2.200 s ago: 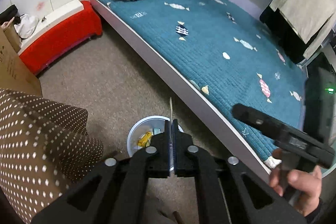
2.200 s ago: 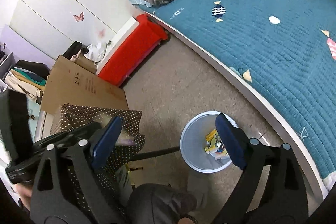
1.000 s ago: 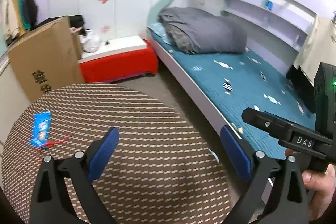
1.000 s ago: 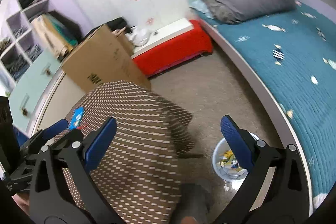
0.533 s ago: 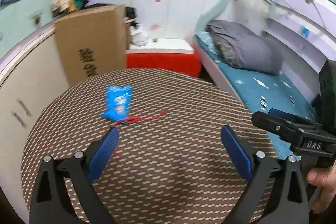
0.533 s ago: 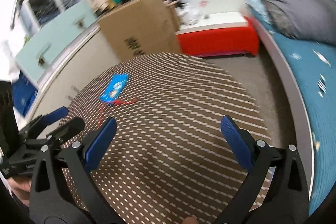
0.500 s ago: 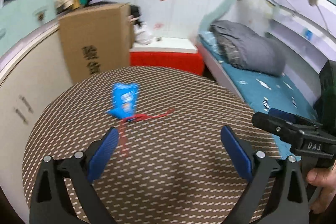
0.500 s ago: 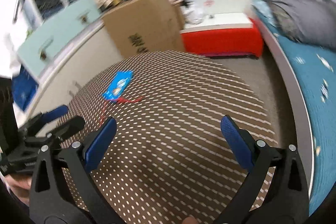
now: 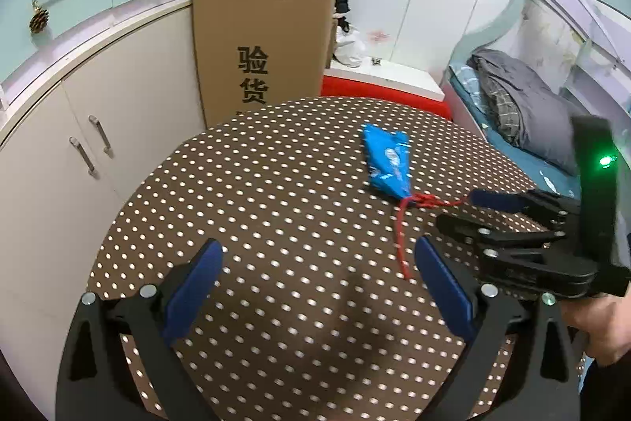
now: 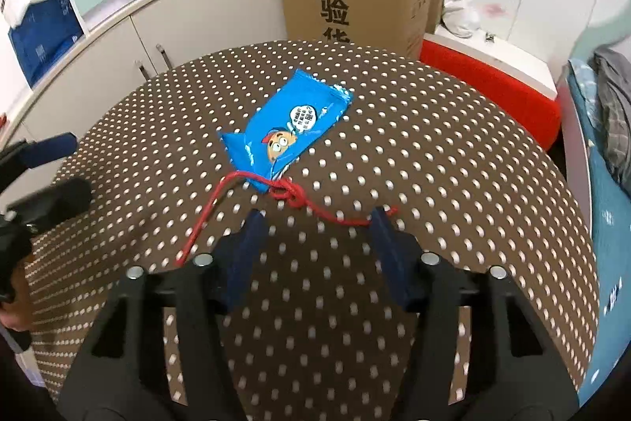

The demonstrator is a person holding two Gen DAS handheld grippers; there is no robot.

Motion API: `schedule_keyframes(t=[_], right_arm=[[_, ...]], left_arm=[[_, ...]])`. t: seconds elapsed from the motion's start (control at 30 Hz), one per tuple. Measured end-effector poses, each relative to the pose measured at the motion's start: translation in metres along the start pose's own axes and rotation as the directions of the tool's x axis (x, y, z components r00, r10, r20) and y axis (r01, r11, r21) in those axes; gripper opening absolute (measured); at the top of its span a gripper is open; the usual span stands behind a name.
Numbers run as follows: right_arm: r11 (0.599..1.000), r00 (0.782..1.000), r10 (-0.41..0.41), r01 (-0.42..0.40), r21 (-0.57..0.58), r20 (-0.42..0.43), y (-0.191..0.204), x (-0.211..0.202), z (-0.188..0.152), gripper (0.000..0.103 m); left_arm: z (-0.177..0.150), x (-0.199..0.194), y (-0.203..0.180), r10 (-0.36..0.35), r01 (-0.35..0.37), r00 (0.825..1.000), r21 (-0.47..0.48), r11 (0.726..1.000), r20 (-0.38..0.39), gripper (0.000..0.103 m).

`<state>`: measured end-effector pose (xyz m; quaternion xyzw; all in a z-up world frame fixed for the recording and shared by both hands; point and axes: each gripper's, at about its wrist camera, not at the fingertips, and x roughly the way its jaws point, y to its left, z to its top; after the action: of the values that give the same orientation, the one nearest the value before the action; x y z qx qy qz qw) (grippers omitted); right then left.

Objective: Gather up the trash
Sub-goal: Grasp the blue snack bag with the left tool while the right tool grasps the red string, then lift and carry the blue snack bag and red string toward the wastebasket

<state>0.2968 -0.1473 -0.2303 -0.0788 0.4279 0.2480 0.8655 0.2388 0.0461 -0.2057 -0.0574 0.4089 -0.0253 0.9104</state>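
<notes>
A blue snack wrapper [image 10: 290, 133] lies on the round brown polka-dot table [image 10: 453, 184], with a knotted red string [image 10: 290, 194] across its near end. In the left wrist view the wrapper [image 9: 388, 162] and string [image 9: 402, 227] lie ahead and to the right. My right gripper [image 10: 317, 227] is open and empty, low over the table, its fingers straddling the string just short of the wrapper. My left gripper [image 9: 315, 263] is open and empty above the table, apart from the trash. The right gripper [image 9: 465, 212] also shows in the left wrist view.
A tall cardboard box [image 9: 262, 46] stands behind the table. White curved cabinets [image 9: 98, 129] run along the left. A red bench with a white top [image 10: 493, 77] and a bed with a grey quilt [image 9: 516, 101] are to the right.
Both grippers have swung up from the bin on the floor to the table. The left gripper opened. The right gripper has closed in low on the string and wrapper.
</notes>
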Motion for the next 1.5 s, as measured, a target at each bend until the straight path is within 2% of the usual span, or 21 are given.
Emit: schedule_keyframes(t=[0.07, 0.2, 0.27, 0.33, 0.43, 0.77, 0.83, 0.87, 0.93, 0.97, 1.03, 1.1, 1.5], right_arm=[[1.000, 1.000, 0.023, -0.023, -0.005, -0.009, 0.001, 0.006, 0.006, 0.050], [0.996, 1.000, 0.014, -0.015, -0.091, -0.014, 0.015, 0.013, 0.012, 0.036], [0.991, 1.000, 0.003, -0.005, -0.130, -0.015, 0.022, 0.014, 0.013, 0.018], [0.990, 1.000, 0.004, -0.006, -0.144, -0.015, 0.026, 0.014, 0.012, 0.009], [0.991, 1.000, -0.006, 0.005, -0.133, -0.003, 0.025, 0.009, 0.004, 0.008], [0.998, 0.999, -0.028, 0.026, 0.062, 0.037, -0.013, -0.029, -0.038, 0.008], [0.996, 0.998, -0.036, 0.033, 0.084, 0.043, -0.017, -0.035, -0.041, 0.008], [0.995, 0.998, -0.040, 0.035, 0.095, 0.046, -0.020, -0.038, -0.042, 0.008], [0.992, 0.998, -0.041, 0.033, 0.121, 0.058, -0.026, -0.045, -0.045, 0.007], [0.990, 0.997, -0.051, 0.042, 0.133, 0.061, -0.030, -0.049, -0.048, 0.007], [0.987, 0.996, -0.057, 0.045, 0.154, 0.071, -0.035, -0.056, -0.050, 0.007], [0.984, 0.995, -0.059, 0.043, 0.176, 0.086, -0.040, -0.066, -0.056, 0.007], [0.967, 0.975, -0.118, 0.068, 0.247, 0.191, -0.065, -0.151, -0.088, 0.008]], left_arm=[[0.003, 0.003, 0.005, 0.005, -0.005, 1.000, -0.001, 1.000, -0.001, 0.095], [0.010, 0.009, 0.005, 0.012, -0.012, 1.000, 0.000, 1.000, 0.000, 0.095], [0.015, 0.014, 0.003, 0.012, -0.012, 1.000, 0.001, 1.000, 0.002, 0.095], [0.021, 0.020, 0.000, 0.009, -0.009, 1.000, 0.003, 1.000, 0.002, 0.095], [0.033, 0.034, -0.009, -0.003, 0.003, 1.000, 0.031, 1.000, 0.002, 0.095], [0.055, 0.092, -0.057, -0.018, 0.027, 0.998, 0.174, 0.984, -0.055, 0.095], [0.054, 0.104, -0.066, -0.010, 0.027, 0.997, 0.209, 0.978, -0.079, 0.082], [0.052, 0.110, -0.070, -0.008, 0.032, 0.994, 0.228, 0.973, -0.105, 0.067], [0.051, 0.108, -0.077, -0.007, 0.029, 0.996, 0.261, 0.965, -0.086, 0.053], [0.051, 0.106, -0.080, -0.019, 0.043, 0.995, 0.264, 0.964, -0.093, 0.040], [0.049, 0.099, -0.084, -0.044, 0.071, 0.993, 0.262, 0.962, -0.107, 0.036], [0.043, 0.090, -0.085, -0.058, 0.082, 0.993, 0.257, 0.963, -0.101, 0.025], [-0.013, 0.018, -0.086, -0.148, 0.155, 0.988, 0.184, 0.971, -0.052, 0.025]])
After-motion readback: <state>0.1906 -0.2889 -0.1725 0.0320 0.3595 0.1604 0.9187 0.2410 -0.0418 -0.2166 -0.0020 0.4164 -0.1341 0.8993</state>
